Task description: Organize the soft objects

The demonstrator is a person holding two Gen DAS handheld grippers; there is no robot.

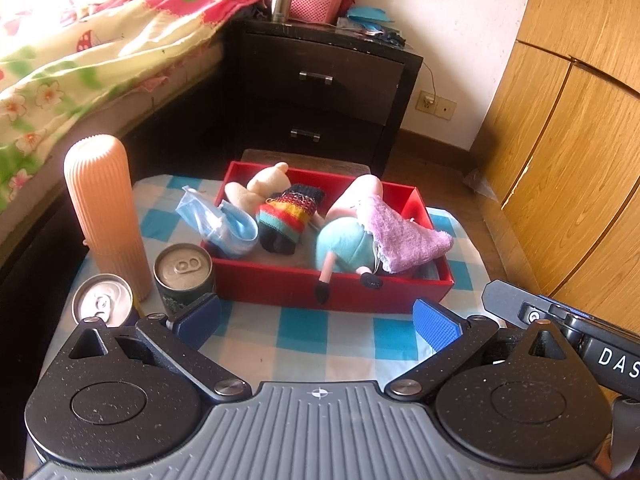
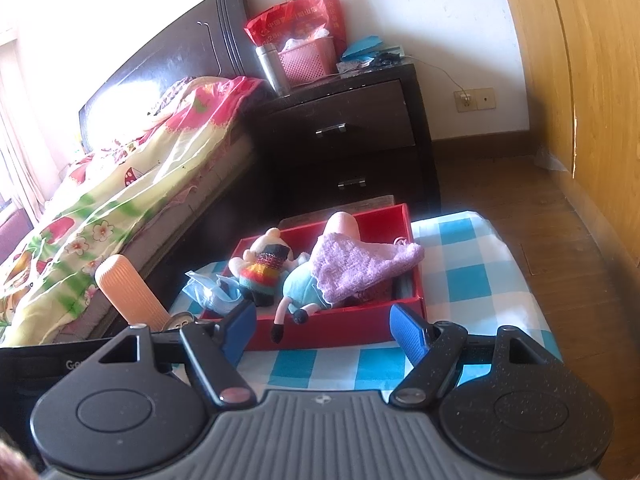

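The left gripper with blue ribbed pads (image 1: 316, 322) is spread wide and holds nothing; it hangs above the blue-and-white checked cloth (image 1: 304, 334), just short of the near wall of the shallow red cardboard box (image 1: 280, 284); its left pad sits close beside the dark green drinks can (image 1: 184, 274), though whether they touch cannot be told. The right gripper with matching blue pads (image 2: 324, 332) is likewise spread apart and empty, poised before the same box's near wall.

The box rests on the checked cloth and holds the soft things: a cream plush toy in a rainbow-striped knitted jumper (image 1: 280, 216) lies in the middle; a pink plush pig in a pale blue dress (image 1: 344, 240) lies to its right, its dark-tipped legs dangling over the near wall; a fuzzy lilac towel (image 1: 404, 236) drapes over the pig and the box's right end; a crumpled light blue face mask (image 1: 216, 220) hangs over the left wall, partly in and partly out.

Left of the box stand the green can, a silver-topped second can (image 1: 102, 300) and a tall ribbed peach-coloured plastic tube (image 1: 104, 212); a dark wooden nightstand (image 1: 320, 92) stands beyond.
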